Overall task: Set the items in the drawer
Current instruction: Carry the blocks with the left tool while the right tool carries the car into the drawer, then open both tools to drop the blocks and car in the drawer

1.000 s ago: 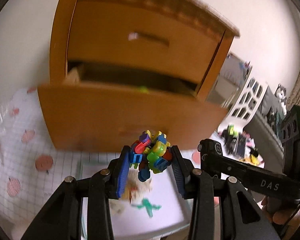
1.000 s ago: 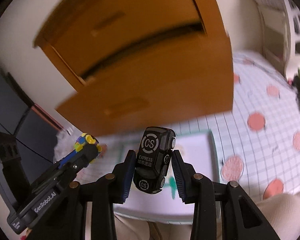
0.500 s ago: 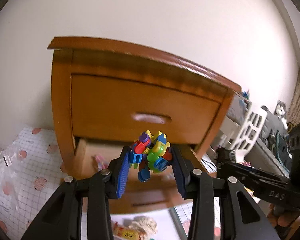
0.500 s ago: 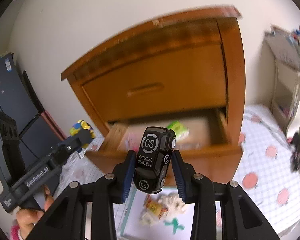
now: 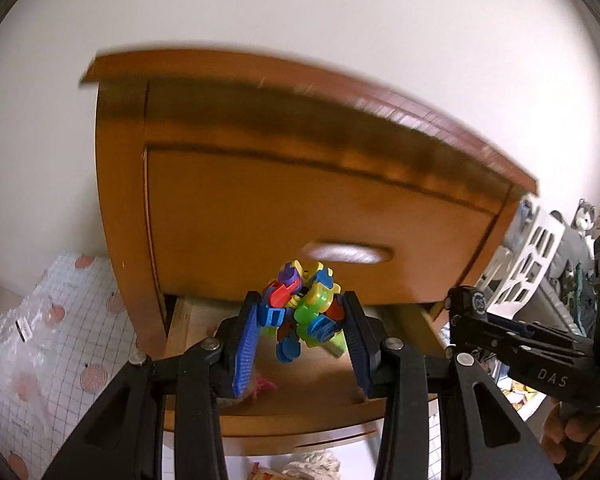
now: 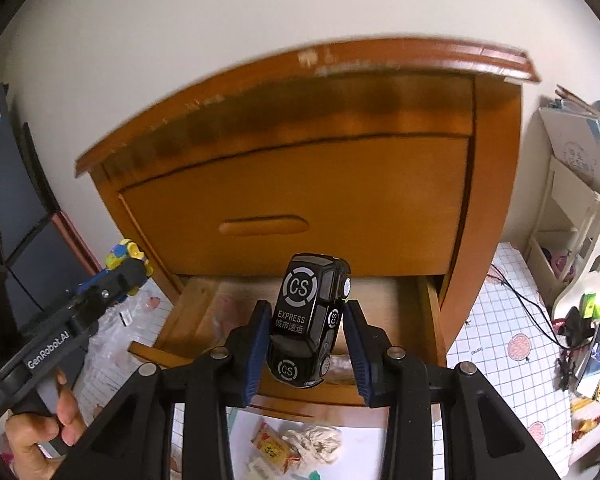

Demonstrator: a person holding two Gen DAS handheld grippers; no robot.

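My left gripper (image 5: 302, 334) is shut on a cluster of colourful plastic toy pieces (image 5: 302, 310), held above the open lower drawer (image 5: 300, 412) of a wooden cabinet (image 5: 260, 168). My right gripper (image 6: 306, 344) is shut on a black toy car (image 6: 308, 320) marked CS EXPRESS, also over that open drawer (image 6: 428, 316). Each gripper shows in the other's view: the right gripper (image 5: 466, 304) at the right, the left gripper (image 6: 130, 270) at the left with the toy cluster in it. A pink item (image 5: 264, 384) lies inside the drawer.
The upper drawer (image 6: 300, 200) is closed. On the floor in front lie a white sheet with a snack packet (image 6: 270, 442) and a crumpled white wad (image 6: 316, 440). A white shelf unit (image 6: 572, 208) stands at the right, a dark cabinet (image 6: 8, 184) at the left.
Both grippers rose from floor level and moved closer to the cabinet; they now hang over the open lower drawer, each keeping its toy.
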